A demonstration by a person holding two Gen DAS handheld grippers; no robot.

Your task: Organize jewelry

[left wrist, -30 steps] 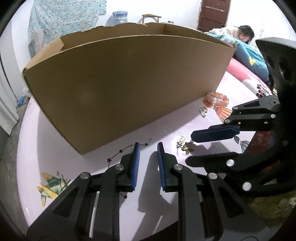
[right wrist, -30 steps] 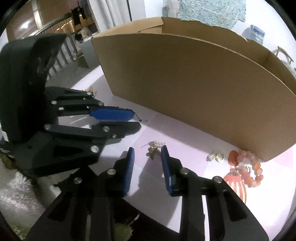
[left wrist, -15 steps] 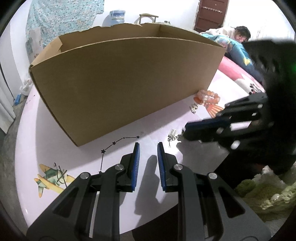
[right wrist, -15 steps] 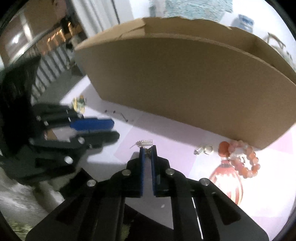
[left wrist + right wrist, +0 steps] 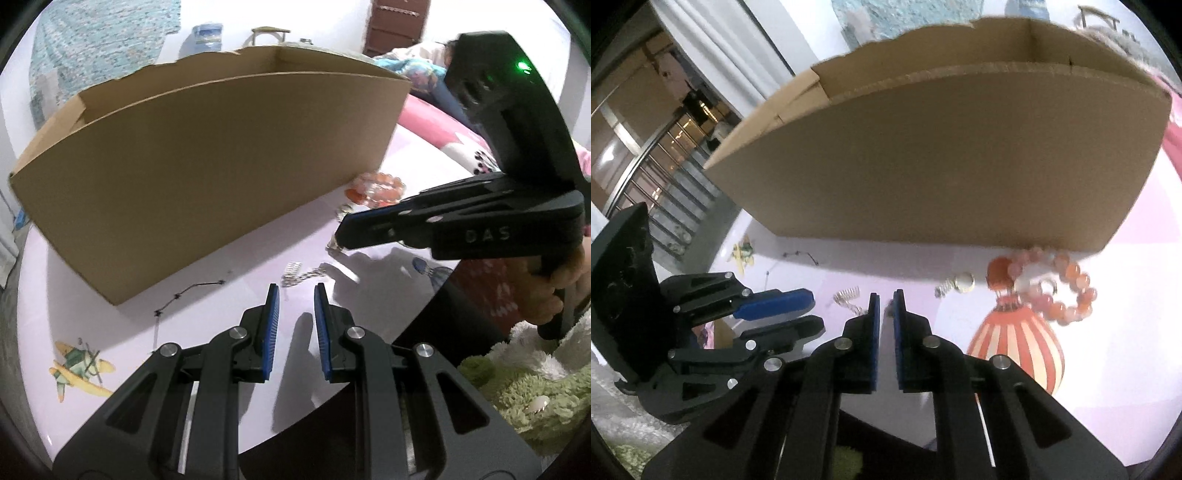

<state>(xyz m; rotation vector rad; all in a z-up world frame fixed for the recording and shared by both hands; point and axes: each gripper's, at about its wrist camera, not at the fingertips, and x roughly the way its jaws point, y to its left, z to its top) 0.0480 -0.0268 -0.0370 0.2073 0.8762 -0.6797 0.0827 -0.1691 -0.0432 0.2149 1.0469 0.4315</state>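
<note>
My right gripper (image 5: 885,300) pinches one end of a small earring (image 5: 862,310). Its jaws are nearly together and easing open, with the piece still between the pads. The earring's silver coil (image 5: 846,295) trails on the pink cloth. In the left wrist view the right gripper (image 5: 341,236) comes in from the right, the coil (image 5: 291,273) just beyond my left fingertips. My left gripper (image 5: 295,291) (image 5: 814,312) hangs open over the cloth with nothing in it. An orange bead bracelet (image 5: 1052,284) (image 5: 376,184) and a small silver piece (image 5: 960,282) lie by the box's corner.
A large open cardboard box (image 5: 207,166) (image 5: 942,158) fills the far side of the round table (image 5: 92,325). A thin black star line (image 5: 188,291) lies before it; print or chain, I cannot tell. A person's hand (image 5: 565,280) holds the right gripper. A green shaggy rug (image 5: 535,387) lies below.
The right gripper's jaws closed on the earring's charm end, then it rolled and shifted right, dragging the coil along. My left gripper drifted slightly, its gap unchanged.
</note>
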